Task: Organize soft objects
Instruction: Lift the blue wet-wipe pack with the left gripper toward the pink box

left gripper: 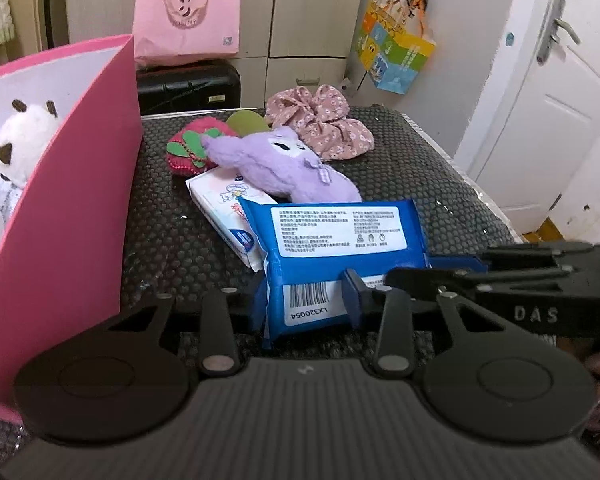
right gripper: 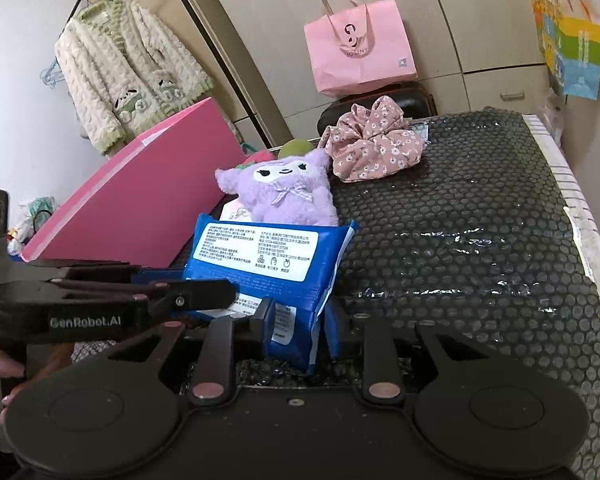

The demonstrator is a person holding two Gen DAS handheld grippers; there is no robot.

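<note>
A blue wipes pack (left gripper: 332, 240) stands on edge on the black bubble-wrap surface (left gripper: 420, 168). My left gripper (left gripper: 306, 308) is shut on its lower end. My right gripper (right gripper: 296, 332) is shut on the same pack (right gripper: 268, 256), from the other side; its fingers (left gripper: 440, 280) show in the left wrist view. Behind the pack lie a white tissue pack (left gripper: 224, 204), a purple plush (left gripper: 284, 164), a red knitted strawberry (left gripper: 192, 148) and a pink floral cloth (left gripper: 324, 124). A pink box (left gripper: 68, 200) at left holds a panda plush (left gripper: 20, 136).
A pink paper bag (left gripper: 188, 20) rests on a black suitcase (left gripper: 188, 88) behind the surface. A colourful bag (left gripper: 396, 52) hangs on the wall and a white door (left gripper: 548, 92) is at right. A fluffy cardigan (right gripper: 128, 68) hangs at left.
</note>
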